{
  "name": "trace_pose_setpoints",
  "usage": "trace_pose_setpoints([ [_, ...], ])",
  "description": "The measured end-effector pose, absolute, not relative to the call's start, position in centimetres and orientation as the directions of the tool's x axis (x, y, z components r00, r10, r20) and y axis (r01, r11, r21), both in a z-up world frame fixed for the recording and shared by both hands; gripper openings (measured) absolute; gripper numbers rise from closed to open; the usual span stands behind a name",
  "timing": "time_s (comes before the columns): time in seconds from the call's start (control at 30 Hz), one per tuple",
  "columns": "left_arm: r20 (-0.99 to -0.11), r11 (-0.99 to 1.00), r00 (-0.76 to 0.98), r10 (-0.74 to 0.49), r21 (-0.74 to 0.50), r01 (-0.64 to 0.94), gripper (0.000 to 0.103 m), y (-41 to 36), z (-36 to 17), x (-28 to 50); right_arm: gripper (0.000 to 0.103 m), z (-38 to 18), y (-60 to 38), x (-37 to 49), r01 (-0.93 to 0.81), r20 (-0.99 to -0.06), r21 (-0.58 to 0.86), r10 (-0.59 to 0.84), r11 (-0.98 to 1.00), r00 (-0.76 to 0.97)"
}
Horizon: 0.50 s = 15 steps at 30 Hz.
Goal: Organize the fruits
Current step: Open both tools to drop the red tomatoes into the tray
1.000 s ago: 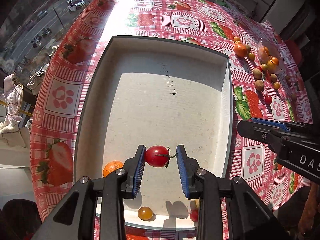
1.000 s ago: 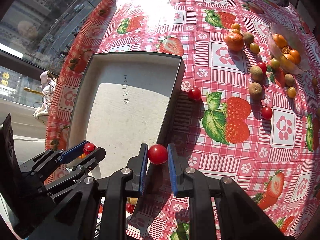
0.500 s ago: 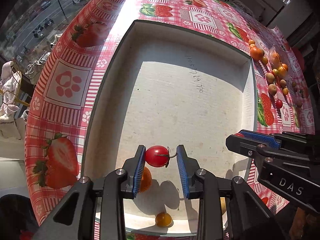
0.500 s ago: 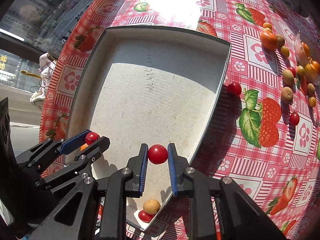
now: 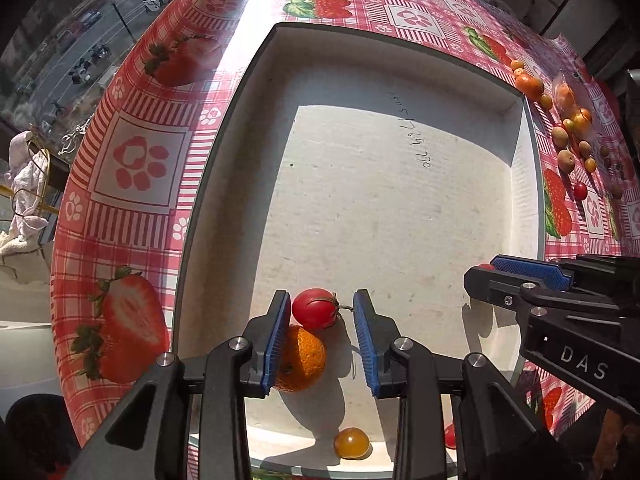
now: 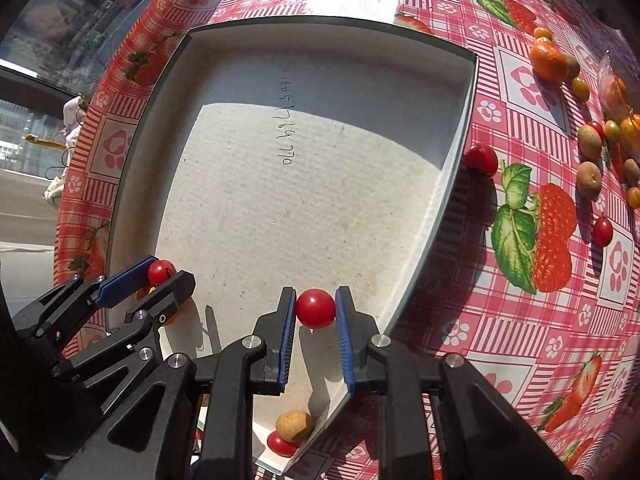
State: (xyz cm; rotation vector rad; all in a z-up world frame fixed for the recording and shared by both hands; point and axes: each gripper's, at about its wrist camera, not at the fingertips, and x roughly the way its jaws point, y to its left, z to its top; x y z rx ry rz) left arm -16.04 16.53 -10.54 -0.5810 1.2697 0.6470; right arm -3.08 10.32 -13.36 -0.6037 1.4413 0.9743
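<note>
A white box tray (image 5: 400,208) with dark walls lies on the strawberry tablecloth. My left gripper (image 5: 322,312) holds a red cherry tomato (image 5: 314,308) with a stem low over the tray's near left part, just above an orange (image 5: 300,356). It also shows in the right wrist view (image 6: 160,276). My right gripper (image 6: 316,308) is shut on a round red tomato (image 6: 316,307) over the tray's near right part. A yellow tomato (image 5: 351,443), a brown fruit (image 6: 295,425) and a red tomato (image 6: 280,444) lie at the tray's near edge.
Loose fruit lies on the cloth right of the tray: a red tomato (image 6: 482,159) against the tray wall, an orange (image 6: 548,62), brown fruits (image 6: 589,179), small yellow and red tomatoes, and a clear bag of fruit (image 6: 618,92). The table edge and a window are at the left.
Both grippers have moved forward and down over the tray with their tomatoes. The right gripper came in from the tray's right wall; the left now hangs just over the orange.
</note>
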Motion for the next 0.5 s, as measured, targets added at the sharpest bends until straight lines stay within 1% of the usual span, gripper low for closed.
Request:
trace_pose_setpoints([
  [0.03, -0.979, 0.688, 0.165, 0.118, -0.039, -0.724, 0.054, 16.6, -10.6, -16.0, 0.026, -13.5, 10.3, -3.1, -0.835, -0.975, 0.209, 0.179, 0.509, -0.134],
  [0.07, -0.977, 0.681, 0.159, 0.140, -0.021, -0.732, 0.060, 16.6, -10.5, -16.1, 0.029, -13.6, 10.4, -3.2, -0.834, -0.974, 0.215, 0.179, 0.508, -0.141],
  [0.1, -0.976, 0.679, 0.156, 0.150, -0.013, -0.734, 0.060, 16.6, -10.5, -15.7, 0.035, -13.7, 10.4, -3.3, -0.833, -0.972, 0.221, 0.180, 0.507, -0.148],
  [0.13, -0.977, 0.677, 0.155, 0.146, -0.016, -0.736, 0.060, 16.7, -10.6, -15.8, 0.040, -13.7, 10.5, -3.4, -0.835, -0.973, 0.219, 0.180, 0.505, -0.146],
  [0.3, -0.979, 0.679, 0.150, 0.136, -0.018, -0.734, 0.060, 16.9, -10.5, -15.9, 0.051, -13.6, 11.3, -3.4, -0.834, -0.972, 0.220, 0.185, 0.506, -0.144],
  [0.37, -0.979, 0.681, 0.147, 0.142, -0.011, -0.732, 0.060, 17.0, -10.2, -16.0, 0.060, -13.2, 11.3, -3.2, -0.833, -0.968, 0.234, 0.199, 0.501, -0.153],
  [0.43, -0.979, 0.682, 0.147, 0.143, -0.011, -0.732, 0.060, 17.0, -9.9, -16.1, 0.078, -12.5, 11.4, -3.3, -0.832, -0.963, 0.251, 0.218, 0.495, -0.161],
  [0.47, -0.979, 0.682, 0.147, 0.145, -0.008, -0.731, 0.060, 17.0, -9.8, -15.9, 0.082, -11.9, 11.3, -3.0, -0.832, -0.961, 0.254, 0.227, 0.493, -0.159],
  [0.5, -0.979, 0.684, 0.145, 0.146, -0.006, -0.730, 0.060, 17.1, -9.7, -15.8, 0.083, -11.5, 11.4, -3.0, -0.833, -0.960, 0.254, 0.234, 0.492, -0.154],
])
